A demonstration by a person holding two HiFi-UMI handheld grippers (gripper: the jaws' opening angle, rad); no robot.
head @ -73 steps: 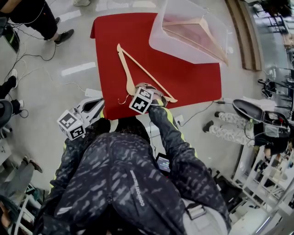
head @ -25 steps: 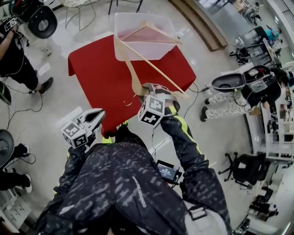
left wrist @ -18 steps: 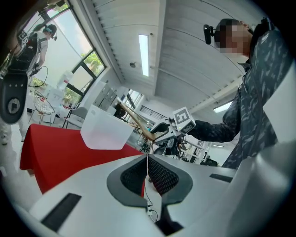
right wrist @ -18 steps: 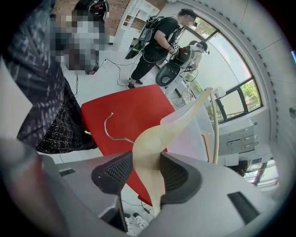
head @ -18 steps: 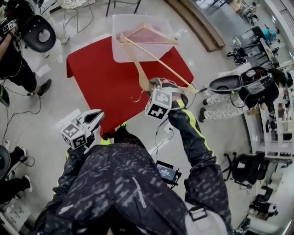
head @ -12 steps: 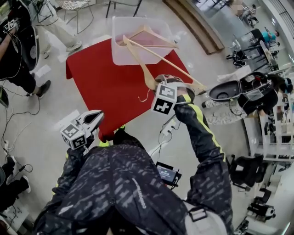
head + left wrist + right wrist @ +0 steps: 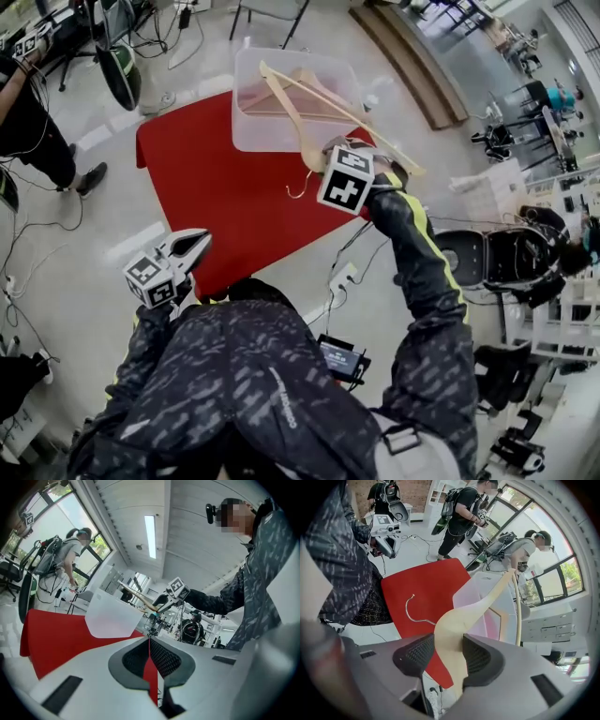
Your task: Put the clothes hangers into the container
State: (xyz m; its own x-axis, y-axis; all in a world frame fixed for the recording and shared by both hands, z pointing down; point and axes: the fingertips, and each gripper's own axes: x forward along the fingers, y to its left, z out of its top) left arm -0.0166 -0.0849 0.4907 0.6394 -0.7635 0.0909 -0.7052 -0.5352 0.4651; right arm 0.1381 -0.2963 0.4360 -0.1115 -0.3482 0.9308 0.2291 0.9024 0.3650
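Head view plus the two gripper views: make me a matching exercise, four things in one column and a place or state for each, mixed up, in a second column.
Things:
1. wooden hanger
2. clear container
3. left gripper
4. red cloth

Places or states:
A. shut, nothing between its jaws
B. lies under the container
C. clamped in the right gripper
D. stands at the cloth's far end

Pairs: 1-C, 2-D, 3-A, 4-B
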